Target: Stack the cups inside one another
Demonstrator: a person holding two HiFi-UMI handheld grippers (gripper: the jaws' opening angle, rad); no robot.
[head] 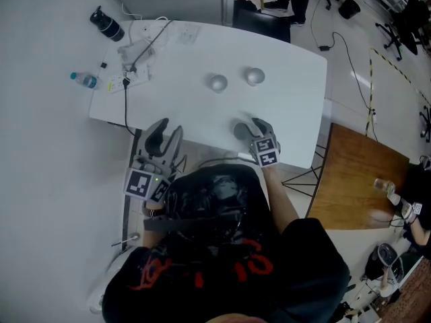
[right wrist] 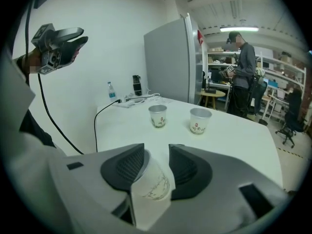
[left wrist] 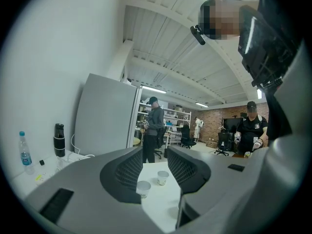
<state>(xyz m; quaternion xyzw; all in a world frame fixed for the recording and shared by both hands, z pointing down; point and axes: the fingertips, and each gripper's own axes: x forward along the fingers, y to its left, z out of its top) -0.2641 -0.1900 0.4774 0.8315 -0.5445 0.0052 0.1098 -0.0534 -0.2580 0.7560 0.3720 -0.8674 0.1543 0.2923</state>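
Right claw (right wrist: 156,155) clamped on held cup (right wrist: 151,185), table's (head: 289,113) near edge | left claw (left wrist: 155,162) apart, empty | left cup (head: 217,83), right cup (head: 254,77) mid-table

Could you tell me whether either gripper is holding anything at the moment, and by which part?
The right gripper holds a paper cup by its side wall, with the jaws pressing on opposite sides. The left gripper is open and empty.

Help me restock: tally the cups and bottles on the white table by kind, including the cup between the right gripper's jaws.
Paper cups: 3, two standing, one paper cup held in the right gripper
Black bottle: 1
Clear water bottle: 1
Total: 5
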